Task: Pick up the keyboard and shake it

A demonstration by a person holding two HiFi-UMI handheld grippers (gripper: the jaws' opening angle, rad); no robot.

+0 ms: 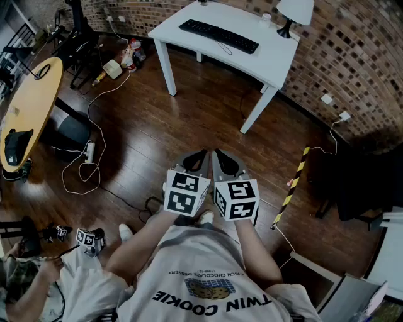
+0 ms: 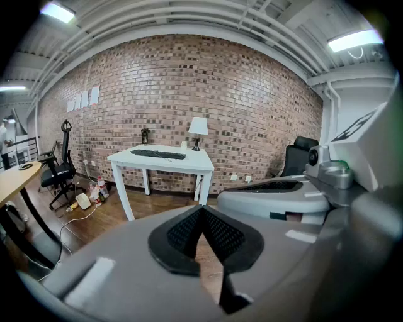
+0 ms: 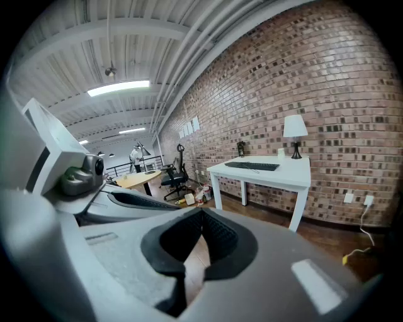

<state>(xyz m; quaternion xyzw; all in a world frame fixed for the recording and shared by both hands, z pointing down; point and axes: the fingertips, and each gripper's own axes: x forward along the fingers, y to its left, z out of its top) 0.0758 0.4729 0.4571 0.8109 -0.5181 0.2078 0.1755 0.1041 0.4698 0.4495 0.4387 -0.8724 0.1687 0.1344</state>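
Note:
A black keyboard [image 1: 218, 35] lies flat on a white table [image 1: 271, 63] against the brick wall, far ahead of me. It also shows small on that table in the left gripper view as the keyboard [image 2: 158, 154] and in the right gripper view as the keyboard [image 3: 252, 166]. My left gripper [image 1: 203, 153] and right gripper [image 1: 217, 153] are held side by side close to my body, over the wooden floor. Both are shut with nothing between the jaws, left gripper [image 2: 202, 209], right gripper [image 3: 201, 212].
A white lamp [image 1: 294, 14] stands at the table's right end. Cables and a power strip [image 1: 89, 151] lie on the floor to the left. A round wooden table [image 1: 28, 107] and office chair [image 2: 53, 166] stand left. A black chair [image 1: 362, 182] and yellow-black tape [image 1: 291, 185] are on the right.

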